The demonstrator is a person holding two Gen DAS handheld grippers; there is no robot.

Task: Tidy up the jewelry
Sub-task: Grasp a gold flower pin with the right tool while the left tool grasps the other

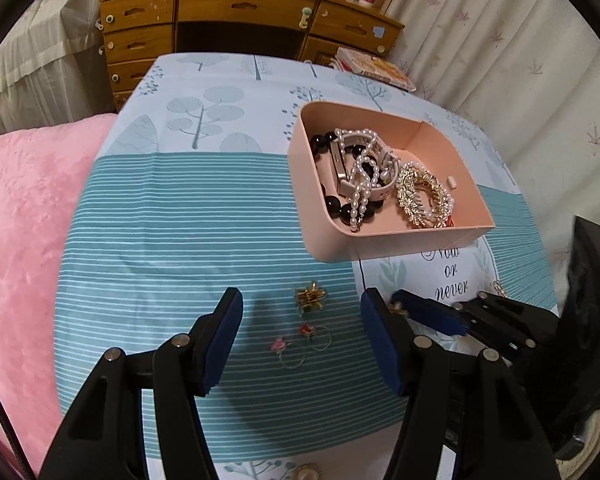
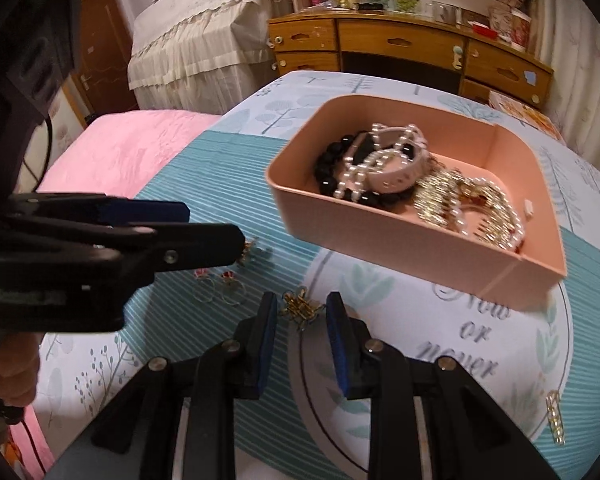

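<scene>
In the left wrist view, the left gripper fills the lower half of the frame, its blue-padded jaws spread wide and holding nothing. Between them, on the striped teal band of the cloth, lie a gold brooch and, lower, two rings with small pink flowers, touching each other. The pink tray sits right of centre, its near edge well above the brooch; inside are a black bead strand, a pearl strand and a gold hair comb. The striped cloth left of the tray is bare out to the pink blanket at the left edge.

In the right wrist view, the right gripper stands at lower centre, jaws partly open, their tips just either side of a gold clip without visibly touching it. The left gripper's fingers cross from the left edge above the rings. A pearl hair clip lies at lower right, near the cloth's edge.
</scene>
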